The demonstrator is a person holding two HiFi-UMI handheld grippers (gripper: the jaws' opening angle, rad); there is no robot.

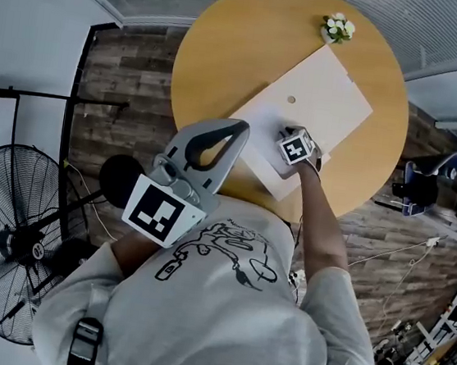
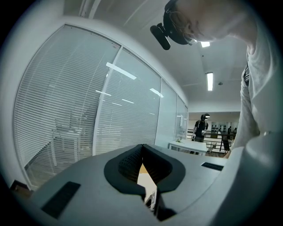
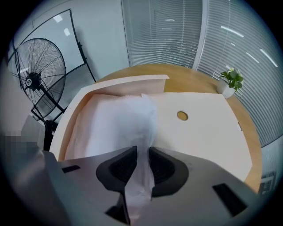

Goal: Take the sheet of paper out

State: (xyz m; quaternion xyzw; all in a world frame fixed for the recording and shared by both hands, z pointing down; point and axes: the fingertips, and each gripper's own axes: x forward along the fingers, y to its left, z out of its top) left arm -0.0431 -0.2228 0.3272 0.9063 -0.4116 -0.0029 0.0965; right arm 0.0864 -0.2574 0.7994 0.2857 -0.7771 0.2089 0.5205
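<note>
White sheet of paper (image 3: 117,126) lies partly inside a flat cream card envelope (image 3: 208,132) on the round wooden tabletop (image 3: 194,79); its near edge is bunched up and rises between the two dark pads of the right claw (image 3: 141,152), which is clamped on it; the envelope's long flap (image 3: 128,81) stands lifted behind the sheet, and a small round fastener (image 3: 182,115) sits on the envelope's face; in the head view the right claw (image 1: 299,149) points steeply down at the envelope's near end; the left claw (image 1: 208,146) is held level, well off the tabletop, near the person's chest; its jaws are together with nothing between them (image 2: 142,150); a small potted plant (image 1: 338,27) stands at the tabletop's far edge; a black standing fan (image 1: 5,249) is on the floor.
</note>
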